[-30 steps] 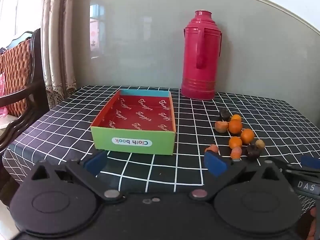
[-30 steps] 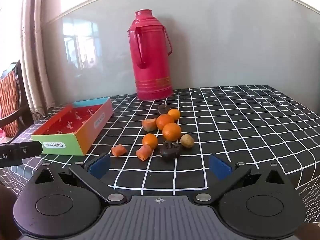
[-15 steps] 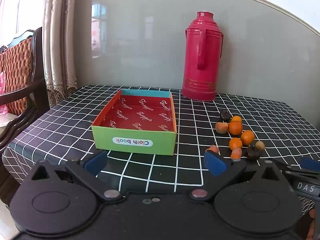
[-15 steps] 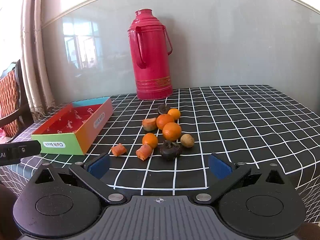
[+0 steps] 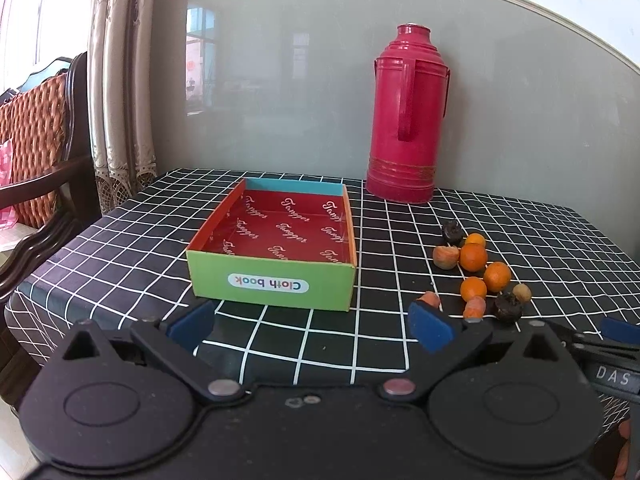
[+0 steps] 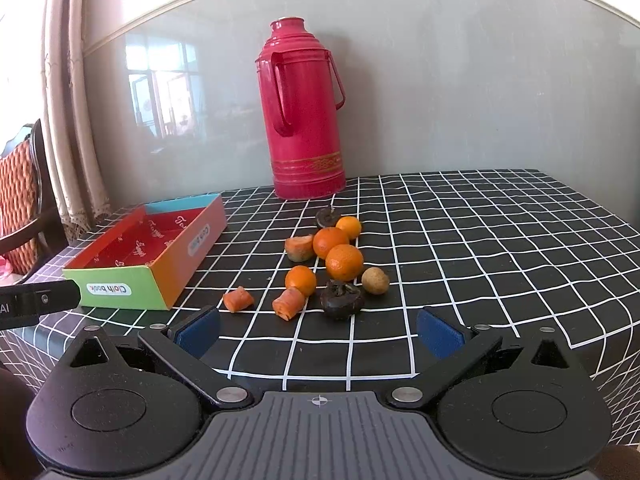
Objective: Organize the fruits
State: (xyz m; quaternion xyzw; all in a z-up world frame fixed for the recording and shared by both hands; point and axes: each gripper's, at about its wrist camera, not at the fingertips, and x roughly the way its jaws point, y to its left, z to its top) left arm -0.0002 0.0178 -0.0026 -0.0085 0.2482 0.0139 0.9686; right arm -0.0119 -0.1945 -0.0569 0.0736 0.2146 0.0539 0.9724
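Observation:
A shallow cardboard box (image 5: 272,284) (image 6: 132,288) with a green front wall and red lining stands empty on the checked tablecloth. To its right lies a cluster of fruit: several oranges (image 6: 344,262) (image 5: 473,257), two dark mangosteens (image 6: 342,300) (image 5: 508,306), a small brown longan (image 6: 375,280) and orange-red pieces (image 6: 238,300). My left gripper (image 5: 310,326) is open, low before the box's front wall. My right gripper (image 6: 318,332) is open too, just short of the fruit, nothing between its fingers.
A tall red thermos flask (image 5: 408,120) (image 6: 306,112) stands at the back against the grey wall. A wooden chair (image 5: 36,152) with an orange cushion and a curtain (image 5: 120,80) flank the table's left edge. The tablecloth (image 6: 500,240) stretches right of the fruit.
Both views have shifted only slightly; the left gripper has crept a little nearer the box. Nothing on the table has moved and both grippers stay open.

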